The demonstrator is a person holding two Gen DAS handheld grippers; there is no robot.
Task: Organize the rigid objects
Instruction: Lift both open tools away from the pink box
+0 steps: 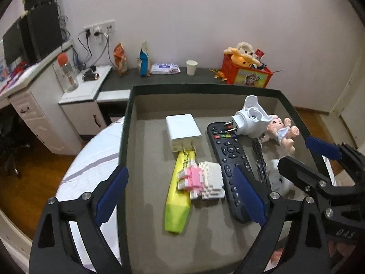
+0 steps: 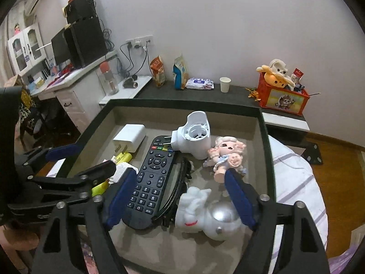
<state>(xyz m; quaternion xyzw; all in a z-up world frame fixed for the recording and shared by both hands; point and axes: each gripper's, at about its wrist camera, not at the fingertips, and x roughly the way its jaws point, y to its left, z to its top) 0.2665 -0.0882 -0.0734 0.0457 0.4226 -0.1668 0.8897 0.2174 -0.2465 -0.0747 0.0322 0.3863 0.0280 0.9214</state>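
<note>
A shallow tray with a dark rim [image 1: 126,123] holds a white charger [image 1: 182,130], a yellow highlighter [image 1: 179,196], a pink-and-white block figure [image 1: 205,180], a black remote [image 1: 228,159], black glasses [image 2: 180,182], a white plug-in device [image 2: 194,137], a doll [image 2: 225,157] and a white plush toy [image 2: 205,212]. My left gripper [image 1: 180,171] hangs open over the highlighter and block figure, one finger above the tray's left rim, the other above the remote. My right gripper [image 2: 180,171] is open over the remote's lower end, the glasses and the plush toy. Neither holds anything.
The tray rests on a bed with a striped white sheet [image 2: 294,171]. Behind it, a dark shelf [image 1: 164,77] carries snack bags, a wipes pack, a paper cup [image 1: 191,67] and a red toy box [image 1: 247,73]. A white desk with a monitor [image 1: 29,45] stands at the left.
</note>
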